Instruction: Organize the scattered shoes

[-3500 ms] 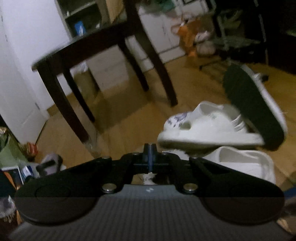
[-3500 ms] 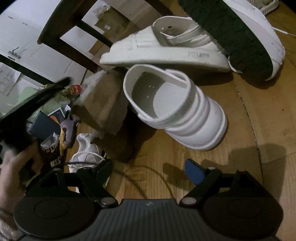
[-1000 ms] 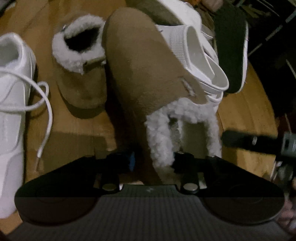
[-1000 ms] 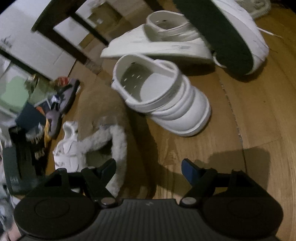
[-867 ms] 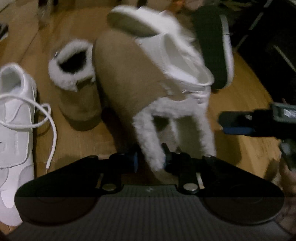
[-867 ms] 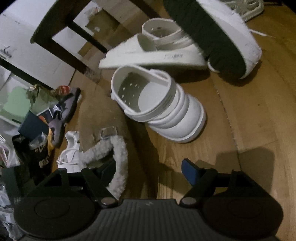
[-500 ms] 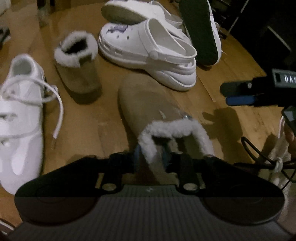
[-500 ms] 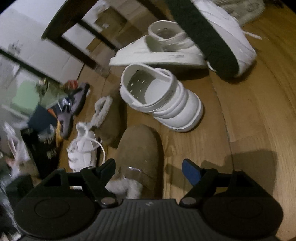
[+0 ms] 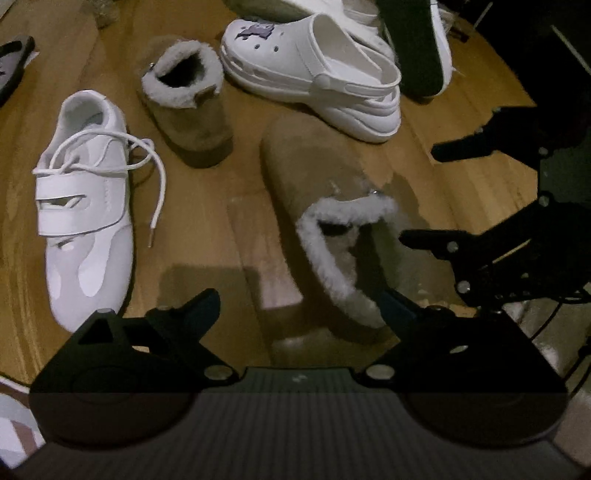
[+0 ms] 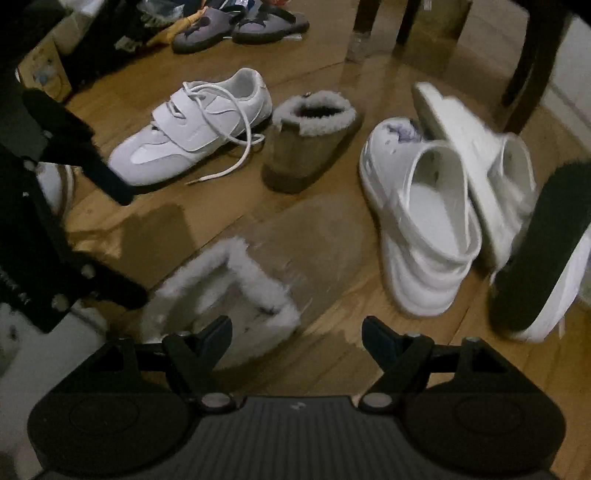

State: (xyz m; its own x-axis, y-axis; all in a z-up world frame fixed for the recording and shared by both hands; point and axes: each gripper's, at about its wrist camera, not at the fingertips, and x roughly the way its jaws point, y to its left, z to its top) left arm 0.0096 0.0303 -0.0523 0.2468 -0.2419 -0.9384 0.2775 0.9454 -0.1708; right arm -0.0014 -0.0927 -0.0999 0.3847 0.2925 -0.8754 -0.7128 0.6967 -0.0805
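A tan fur-lined boot [image 9: 314, 162] lies on its side on the wooden floor, its white fur collar just below my left gripper [image 9: 299, 299]. Those jaws are opening, and the pads stand clear of the collar. Its mate, a second tan boot [image 9: 184, 110], stands upright further back. My right gripper [image 10: 297, 326] hovers open over the lying boot [image 10: 295, 236] with nothing in it. To one side lies a white strap sneaker [image 9: 85, 206]; on the other, a white clog [image 9: 314, 70] rests near a black-soled white shoe [image 9: 413, 48].
A second white clog [image 10: 469, 162] leans on edge against the first. Grey slippers [image 10: 240, 26] and clutter lie at the far back left, with dark table legs [image 10: 532, 55] at the back right. Bare floor shows between the sneaker and the lying boot.
My left gripper was shut on the tan boot's fur collar; it has opened and lifted, leaving the boot on the floor. The right gripper has rolled and swung over the boot.
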